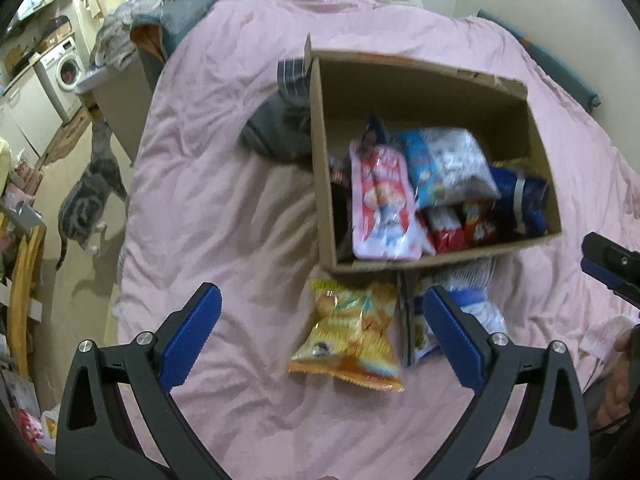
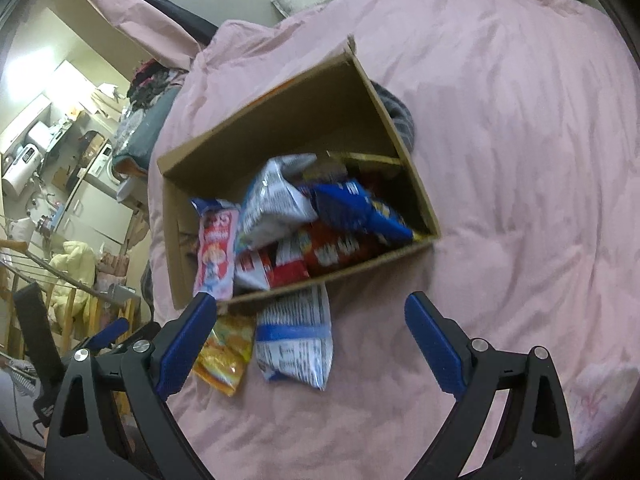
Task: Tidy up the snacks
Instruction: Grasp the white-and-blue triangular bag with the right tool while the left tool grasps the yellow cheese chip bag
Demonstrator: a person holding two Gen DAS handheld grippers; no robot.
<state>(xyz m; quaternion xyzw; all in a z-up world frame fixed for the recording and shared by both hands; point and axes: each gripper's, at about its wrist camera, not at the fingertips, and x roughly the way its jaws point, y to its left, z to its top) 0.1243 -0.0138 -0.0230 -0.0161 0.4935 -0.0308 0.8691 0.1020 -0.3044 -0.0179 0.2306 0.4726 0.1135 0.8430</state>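
A cardboard box (image 1: 320, 184) sits on the bed cover (image 1: 224, 216), with several snack packets piled inside, mostly toward its near wall. Just outside that near wall two more packets lie on the cover, a chip bag (image 1: 350, 334) on the left and a second bag (image 2: 296, 340) beside it on the right, tucked partly under the box edge. A cat (image 1: 86, 200) stands on the floor, far left of the bed.

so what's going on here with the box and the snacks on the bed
A person holds a gripper in each hand over a pink bedspread, sorting snacks. The cardboard box already holds several packets. A yellow bag and a white-and-blue bag lie outside it. The left gripper and right gripper are both open, holding nothing.
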